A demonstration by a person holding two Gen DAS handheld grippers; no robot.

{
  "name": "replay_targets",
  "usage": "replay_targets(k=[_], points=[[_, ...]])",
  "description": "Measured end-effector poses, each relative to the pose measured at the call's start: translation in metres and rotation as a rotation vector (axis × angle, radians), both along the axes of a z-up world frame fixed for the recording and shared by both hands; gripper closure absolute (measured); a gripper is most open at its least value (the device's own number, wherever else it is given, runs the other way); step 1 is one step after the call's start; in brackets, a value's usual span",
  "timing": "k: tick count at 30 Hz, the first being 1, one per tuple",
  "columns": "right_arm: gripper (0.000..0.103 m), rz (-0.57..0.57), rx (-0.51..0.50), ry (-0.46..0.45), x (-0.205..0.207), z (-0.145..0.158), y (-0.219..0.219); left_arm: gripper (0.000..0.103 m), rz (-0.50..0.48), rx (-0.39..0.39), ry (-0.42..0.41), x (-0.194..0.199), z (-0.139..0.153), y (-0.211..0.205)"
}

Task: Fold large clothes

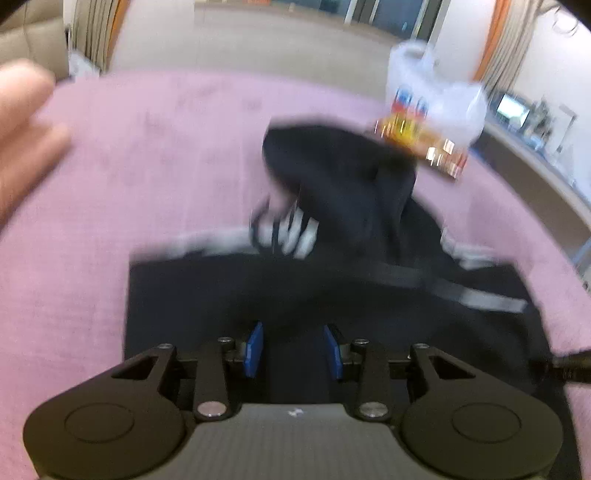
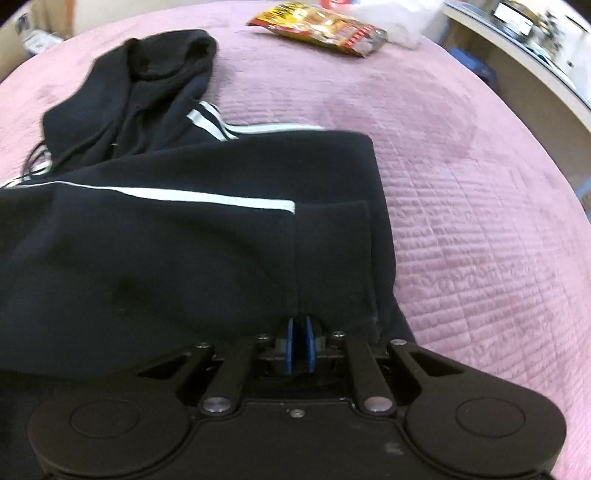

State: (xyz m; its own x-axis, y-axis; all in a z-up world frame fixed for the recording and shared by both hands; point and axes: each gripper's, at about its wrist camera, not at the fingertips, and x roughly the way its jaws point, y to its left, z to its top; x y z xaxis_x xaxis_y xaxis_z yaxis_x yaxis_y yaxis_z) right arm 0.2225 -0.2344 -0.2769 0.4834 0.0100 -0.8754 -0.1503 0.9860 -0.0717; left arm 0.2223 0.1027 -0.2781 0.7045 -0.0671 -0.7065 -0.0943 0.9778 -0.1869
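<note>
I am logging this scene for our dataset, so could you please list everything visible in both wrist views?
hoodie: one, black with white stripes, spread on the bedspread, hood toward the far side.
bedspread: one, pink, quilted, under everything.
snack packet: one, yellow and red, lying on the far part of the bedspread beyond the hoodie.
plastic bag: one, clear-white, beside the snack packet.
counter: one, pale, right of the bed, small items on it too blurred to name.
bare hand: one, blurred, left edge of the left wrist view.
left gripper: black, blue pads, jaws apart over the hoodie.
right gripper: black, blue pads, jaws closed on the hoodie's edge.
</note>
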Motion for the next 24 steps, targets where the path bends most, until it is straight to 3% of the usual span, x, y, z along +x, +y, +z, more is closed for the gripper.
replay_targets(k=[4,6,7,9,10,13,14,16,19,20,21,22,23,24], points=[[0.092,0.103,0.052,-0.152,0.014,0.05,0.005,0.06,-0.015,0.072,-0.075,0.044,0.04,0.008],[0.088,0.135,0.1,-0.205,0.043,0.067,0.013,0.053,0.0,0.064,-0.08,0.078,0.05,0.016],[0.086,0.142,0.142,-0.213,0.061,0.071,0.016,0.044,-0.004,0.036,-0.068,0.098,0.05,0.021],[0.064,0.132,0.26,-0.215,0.104,0.072,0.02,0.039,-0.009,-0.043,-0.035,0.137,0.042,0.033],[0.06,0.131,0.309,-0.215,0.125,0.068,0.021,0.038,-0.013,-0.084,-0.004,0.156,0.033,0.038],[0.059,0.106,0.376,-0.185,0.184,0.051,0.035,0.041,-0.056,-0.23,0.098,0.209,-0.001,0.053],[0.058,0.103,0.402,-0.169,0.202,0.045,0.04,0.041,-0.036,-0.248,0.12,0.222,-0.012,0.056],[0.04,0.097,0.433,-0.148,0.228,0.034,0.051,0.042,-0.011,-0.279,0.172,0.241,-0.032,0.063],[0.036,0.084,0.443,-0.12,0.257,0.016,0.069,0.045,-0.014,-0.333,0.184,0.252,-0.052,0.065],[0.036,0.086,0.438,-0.11,0.265,0.01,0.075,0.054,-0.024,-0.346,0.178,0.255,-0.056,0.065],[0.043,0.088,0.424,-0.093,0.274,0.002,0.083,0.065,-0.03,-0.345,0.167,0.256,-0.058,0.062],[0.07,0.091,0.406,-0.084,0.278,-0.003,0.089,0.092,-0.037,-0.333,0.152,0.257,-0.058,0.06],[0.089,0.097,0.382,-0.083,0.281,-0.006,0.096,0.095,-0.046,-0.326,0.129,0.255,-0.056,0.059],[0.095,0.097,0.362,-0.097,0.28,-0.006,0.097,0.096,-0.051,-0.333,0.109,0.252,-0.054,0.061]])
